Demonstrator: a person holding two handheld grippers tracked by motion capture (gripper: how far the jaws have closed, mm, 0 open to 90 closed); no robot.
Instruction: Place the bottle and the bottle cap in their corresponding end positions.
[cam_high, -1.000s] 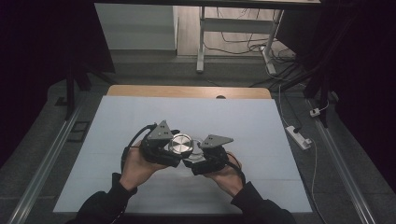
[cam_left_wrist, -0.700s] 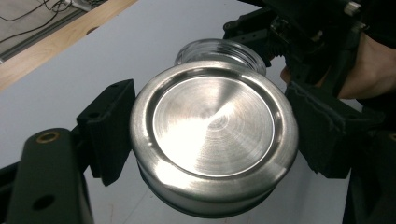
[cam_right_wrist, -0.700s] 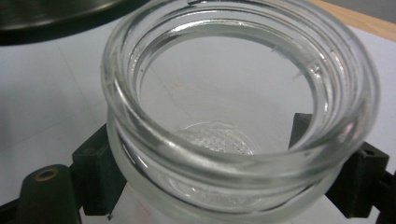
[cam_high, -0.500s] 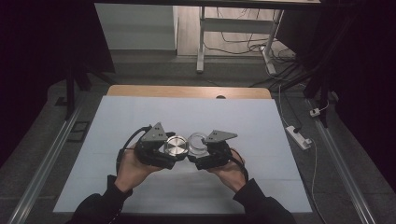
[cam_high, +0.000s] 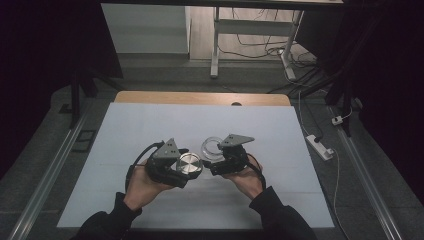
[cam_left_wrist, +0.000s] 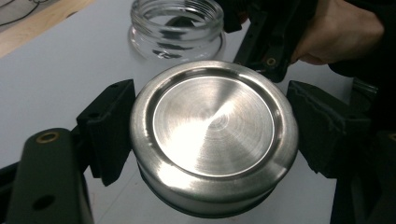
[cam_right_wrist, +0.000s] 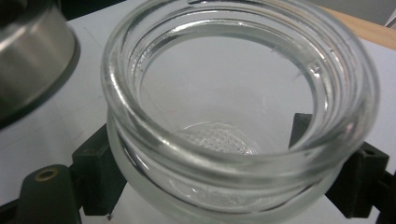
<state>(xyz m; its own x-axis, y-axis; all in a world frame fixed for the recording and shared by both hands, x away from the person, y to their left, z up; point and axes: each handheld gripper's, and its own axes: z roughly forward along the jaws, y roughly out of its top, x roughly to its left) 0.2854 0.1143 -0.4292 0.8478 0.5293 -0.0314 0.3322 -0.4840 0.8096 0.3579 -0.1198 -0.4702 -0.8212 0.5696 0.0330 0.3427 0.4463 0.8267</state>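
Brushed steel, the lid (cam_left_wrist: 212, 140) sat clamped by its rim in the left gripper (cam_high: 176, 169); just beside it the right gripper (cam_high: 223, 159) pinched the glass jar (cam_right_wrist: 233, 121) below its threads (slick, breakable), above the table (cam_high: 125, 130).

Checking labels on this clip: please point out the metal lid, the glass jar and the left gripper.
metal lid (cam_left_wrist: 213, 122), left gripper view, centre of its top.
glass jar (cam_right_wrist: 243, 177), right gripper view, near rim.
left gripper (cam_high: 189, 165), high view, between its fingertips.
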